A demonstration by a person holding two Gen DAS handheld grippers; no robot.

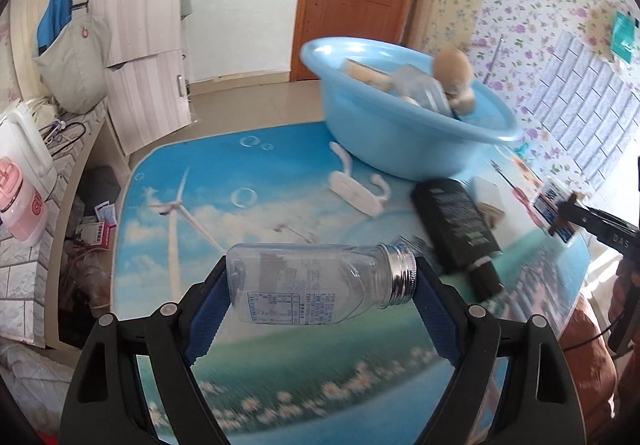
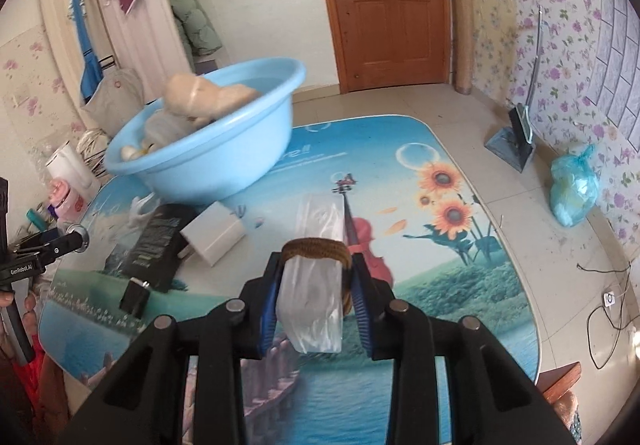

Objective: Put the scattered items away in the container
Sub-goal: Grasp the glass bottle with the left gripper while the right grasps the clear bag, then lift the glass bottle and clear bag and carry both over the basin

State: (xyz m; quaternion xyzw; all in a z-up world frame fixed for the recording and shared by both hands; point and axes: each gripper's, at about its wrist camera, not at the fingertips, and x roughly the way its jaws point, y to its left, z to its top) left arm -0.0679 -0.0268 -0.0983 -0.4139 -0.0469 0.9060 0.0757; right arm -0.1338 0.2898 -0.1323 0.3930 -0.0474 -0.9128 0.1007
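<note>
**Both grippers loaded, short of the basin**

Held a clear plastic bottle (image 1: 316, 281) crosswise in the left gripper (image 1: 320, 285), pads clamped on base and silver cap. Pinched a clear wrapped packet (image 2: 314, 297) ringed by a brown hair tie (image 2: 316, 247) in the right gripper (image 2: 316, 301), tilted downward. Left the blue basin (image 1: 384, 141) at one o'clock on the table (image 1: 280, 357), black bottle (image 1: 456, 221) and white box (image 2: 214, 235) lying before it. Kept bare tabletop open at eleven o'clock.

My desk (image 2: 460, 285) wears a printed top of blue sky, a windmill, sunflowers and water. On it sits the light blue basin (image 1: 384, 141), with a white hook strip (image 1: 356, 191) lying just beside it. A black bottle (image 1: 456, 223) lies on its side near the basin, and 1 white box (image 2: 214, 235) rests just beside that bottle.
</note>
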